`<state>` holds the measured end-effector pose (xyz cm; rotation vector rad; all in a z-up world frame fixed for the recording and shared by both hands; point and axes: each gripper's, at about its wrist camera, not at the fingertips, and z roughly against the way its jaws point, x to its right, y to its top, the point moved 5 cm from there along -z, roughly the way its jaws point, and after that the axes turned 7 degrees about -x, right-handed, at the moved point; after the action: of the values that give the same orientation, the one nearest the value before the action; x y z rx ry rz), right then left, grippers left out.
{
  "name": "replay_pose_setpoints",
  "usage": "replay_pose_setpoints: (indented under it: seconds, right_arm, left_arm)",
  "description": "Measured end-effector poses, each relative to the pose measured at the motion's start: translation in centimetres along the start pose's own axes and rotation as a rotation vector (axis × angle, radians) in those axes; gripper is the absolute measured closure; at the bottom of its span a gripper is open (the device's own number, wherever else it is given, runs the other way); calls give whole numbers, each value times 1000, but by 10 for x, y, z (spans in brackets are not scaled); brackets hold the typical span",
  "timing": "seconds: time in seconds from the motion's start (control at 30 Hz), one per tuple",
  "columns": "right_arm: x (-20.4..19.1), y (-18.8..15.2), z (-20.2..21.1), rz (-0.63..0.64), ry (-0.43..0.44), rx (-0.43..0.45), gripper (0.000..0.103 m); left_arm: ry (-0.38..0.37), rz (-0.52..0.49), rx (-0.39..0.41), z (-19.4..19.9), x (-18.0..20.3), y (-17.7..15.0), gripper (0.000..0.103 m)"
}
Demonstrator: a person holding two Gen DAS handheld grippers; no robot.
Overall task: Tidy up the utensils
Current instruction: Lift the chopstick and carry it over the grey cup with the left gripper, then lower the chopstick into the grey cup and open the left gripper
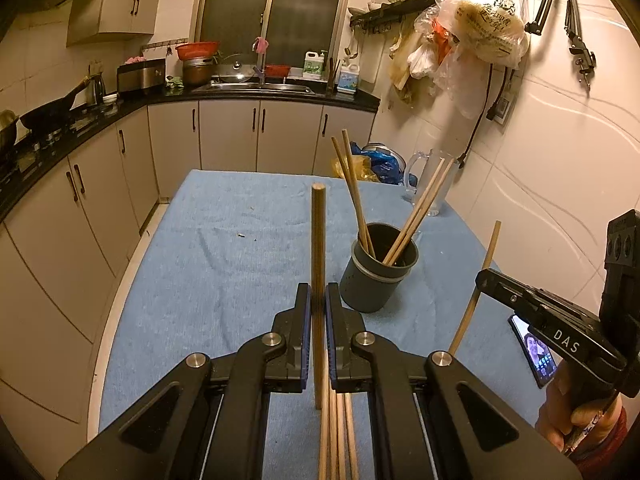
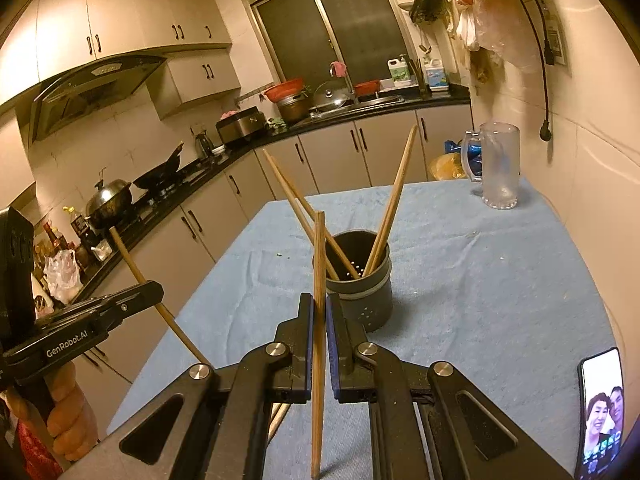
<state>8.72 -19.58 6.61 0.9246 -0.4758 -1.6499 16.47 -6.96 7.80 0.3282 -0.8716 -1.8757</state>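
Note:
A dark grey utensil holder [image 1: 368,292] [image 2: 368,304] stands on the blue cloth with several wooden chopsticks leaning out of it. My left gripper [image 1: 318,300] [image 2: 154,290] is shut on one chopstick [image 1: 319,240] [image 2: 128,256], held about upright just left of the holder. My right gripper [image 2: 319,302] [image 1: 482,282] is shut on another chopstick [image 2: 319,248] [image 1: 490,252], which stands nearly upright in front of the holder. A few loose chopsticks [image 1: 340,432] lie on the cloth under my left gripper.
The blue cloth [image 1: 224,280] [image 2: 480,280] covers the table. A clear glass mug [image 1: 430,184] [image 2: 496,168] stands at the far right corner. A lit phone [image 1: 534,354] [image 2: 600,412] lies near the right edge. Kitchen counters run along the left and back; a wall is close on the right.

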Motion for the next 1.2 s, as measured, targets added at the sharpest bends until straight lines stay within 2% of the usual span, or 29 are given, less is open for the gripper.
replay_pose_setpoints:
  seconds: [0.6,1.2]
  right_arm:
    - [18,33,23,-42,-5,75,96]
    - [31,91,58,-76,23,188,96]
  left_arm:
    - [-15,-38,37,13,17,31,97]
    - [-51,-83,106,29,56,100,97]
